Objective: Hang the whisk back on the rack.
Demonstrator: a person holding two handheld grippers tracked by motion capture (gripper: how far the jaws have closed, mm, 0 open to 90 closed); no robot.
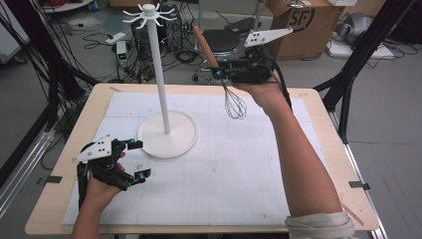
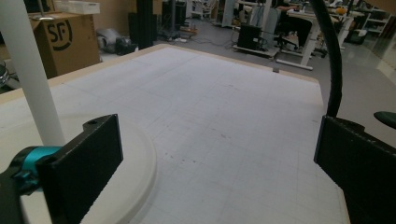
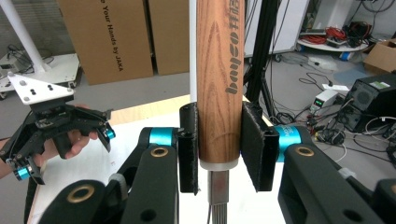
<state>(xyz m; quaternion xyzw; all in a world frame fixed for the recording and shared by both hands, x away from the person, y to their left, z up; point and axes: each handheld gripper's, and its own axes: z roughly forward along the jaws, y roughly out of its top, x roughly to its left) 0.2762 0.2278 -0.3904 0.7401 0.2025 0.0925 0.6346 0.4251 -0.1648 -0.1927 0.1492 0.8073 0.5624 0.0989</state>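
My right gripper [image 1: 219, 73] is raised over the table's far edge, shut on a whisk's wooden handle [image 1: 205, 45]; the wire head [image 1: 236, 104] hangs below it. In the right gripper view both pads clamp the handle [image 3: 219, 79] near its lower end. A white stand has a tall pole [image 1: 160, 74], a round base [image 1: 167, 134] and a crown of hooks [image 1: 149, 14] to the left of the whisk. My left gripper [image 1: 139, 159] rests open at the table's left front, just beside the base [image 2: 135, 172], with nothing between its jaws.
A white gridded mat [image 1: 224, 169] covers the wooden table [image 1: 64, 164]. Beyond the far edge lie tangled cables [image 1: 184, 55], electronics and a cardboard box [image 1: 303, 25]. Black frame legs [image 1: 348, 84] stand at the right and left sides.
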